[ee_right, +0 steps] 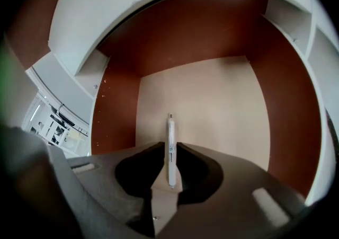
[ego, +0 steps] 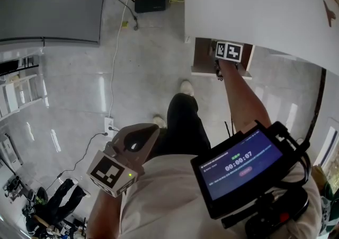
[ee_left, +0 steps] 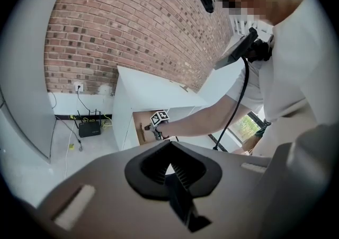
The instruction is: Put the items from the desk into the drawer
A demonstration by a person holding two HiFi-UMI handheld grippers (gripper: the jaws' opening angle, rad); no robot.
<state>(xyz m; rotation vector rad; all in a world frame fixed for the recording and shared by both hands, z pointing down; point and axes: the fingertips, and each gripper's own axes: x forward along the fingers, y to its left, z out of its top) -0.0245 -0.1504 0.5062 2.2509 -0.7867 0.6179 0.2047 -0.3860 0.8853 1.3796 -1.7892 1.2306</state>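
Note:
A slim white pen (ee_right: 170,134) sticks out forward from my right gripper (ee_right: 170,153), whose jaws are shut on it. It hangs inside the open drawer (ee_right: 212,100), over its pale bottom and between brown walls. From the head view, the right gripper (ego: 219,71) reaches down into the drawer (ego: 203,56) below the white desk (ego: 254,5). My left gripper (ego: 152,133) is held back close to the body, shut and empty; in the left gripper view its jaws (ee_left: 170,147) meet with nothing between them. No other items show.
A black router (ego: 151,2) and cables lie on the tiled floor by the brick wall (ee_left: 132,31). A power strip (ego: 108,125) lies beside the person's feet. A grey cabinet (ego: 47,5) stands at left. A screen (ego: 241,166) hangs at the chest.

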